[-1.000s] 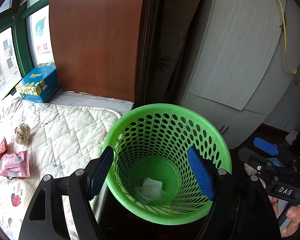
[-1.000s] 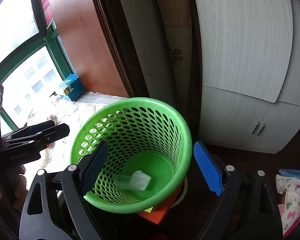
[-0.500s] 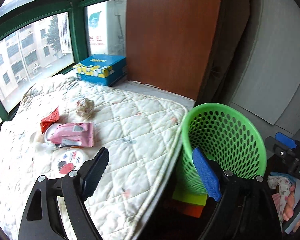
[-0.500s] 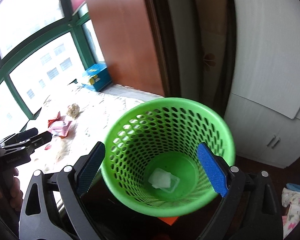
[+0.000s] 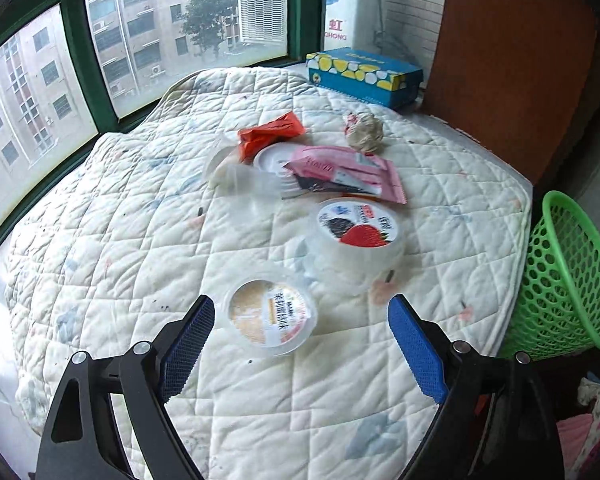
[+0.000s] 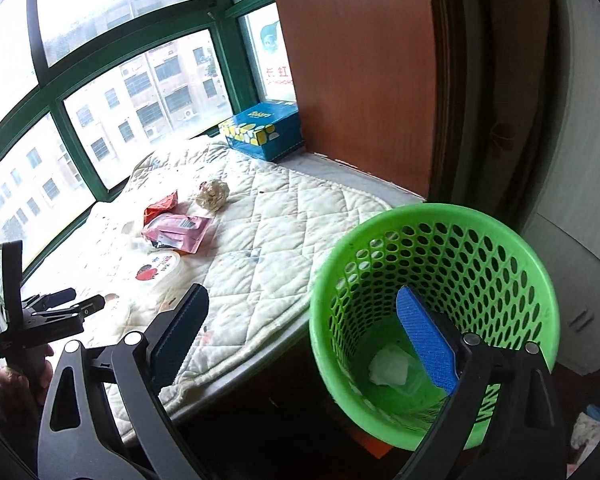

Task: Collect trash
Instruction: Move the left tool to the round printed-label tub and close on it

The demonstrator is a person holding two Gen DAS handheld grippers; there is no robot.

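Observation:
Trash lies on a white quilted mat (image 5: 140, 208): a small plastic cup with a tan lid (image 5: 270, 314), a larger cup with a strawberry lid (image 5: 356, 236), a pink wrapper (image 5: 348, 172), a red wrapper (image 5: 272, 136), a crumpled paper ball (image 5: 364, 132) and a clear plastic piece (image 5: 244, 178). My left gripper (image 5: 300, 340) is open and empty, just above the tan-lid cup. My right gripper (image 6: 300, 336) is open and empty over the near rim of the green basket (image 6: 500, 240), which holds a clear tub with white paper (image 6: 392, 366). The left gripper also shows in the right wrist view (image 6: 60, 312).
A blue tissue box (image 5: 364, 76) stands at the mat's far corner by a brown panel (image 5: 508, 60). Green-framed windows (image 5: 76, 60) run behind the mat. The basket (image 5: 564, 280) stands off the mat's right edge. Grey cabinets (image 6: 580, 200) are behind the basket.
My left gripper has swung left from over the basket to above the mat and the tan-lid cup. My right gripper has shifted left, its right finger now over the basket.

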